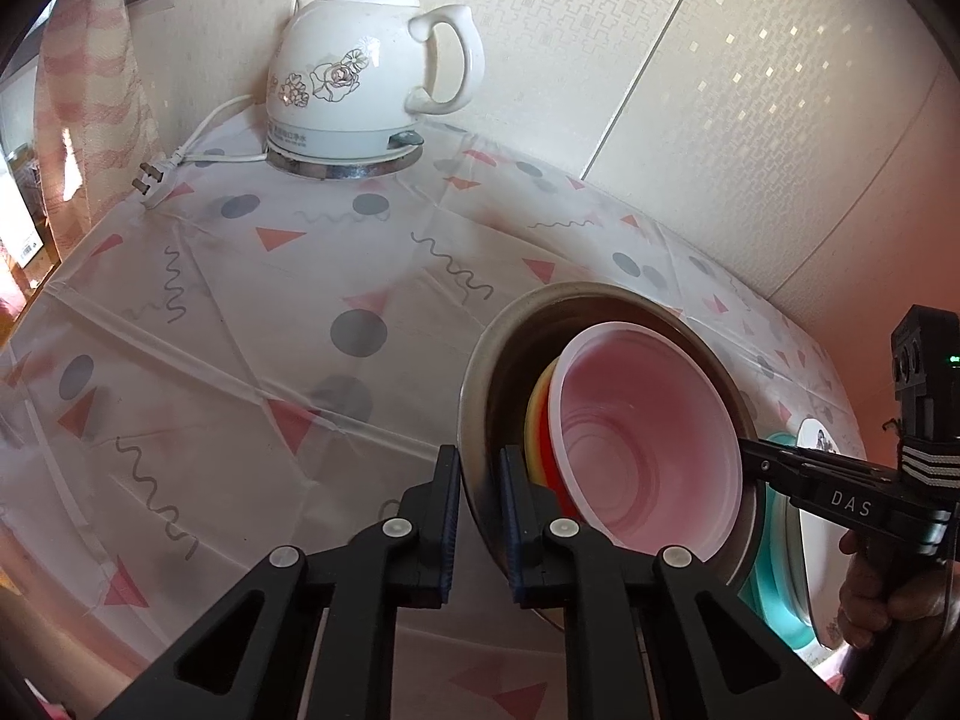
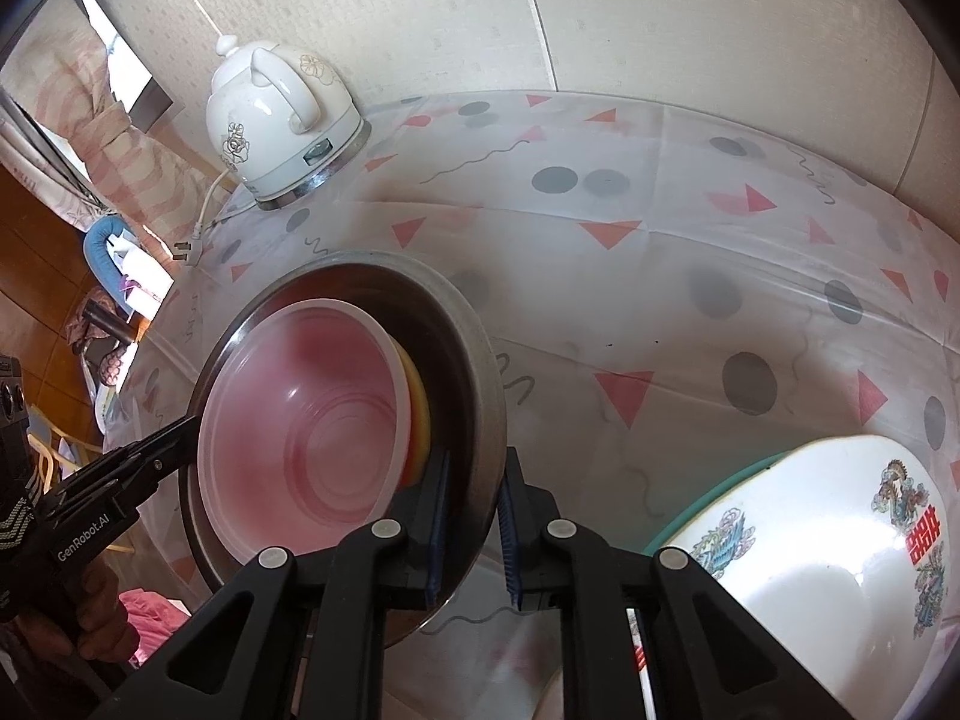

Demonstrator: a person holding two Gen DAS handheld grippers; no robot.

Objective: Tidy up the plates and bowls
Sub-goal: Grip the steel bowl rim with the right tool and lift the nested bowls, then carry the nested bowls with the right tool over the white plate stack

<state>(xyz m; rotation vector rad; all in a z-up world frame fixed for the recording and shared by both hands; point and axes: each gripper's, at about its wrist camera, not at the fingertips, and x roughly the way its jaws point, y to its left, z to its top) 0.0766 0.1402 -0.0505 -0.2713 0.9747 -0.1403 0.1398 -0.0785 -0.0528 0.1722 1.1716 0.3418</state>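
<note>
We look steeply down along each hand-held gripper, close over the bench [image 1: 252, 324]. Our left wrist view sits on the left side of the steel bowl [image 1: 480, 372], facing the wall, with the white kettle [image 1: 360, 84] beyond the bowl at top. Our right wrist view sits on the bowl's right side, kettle up-left of it. Both views share the bowl, its nested pink bowl [image 2: 312, 420], the kettle, and each other's hand-held gripper across the bowl.
</note>
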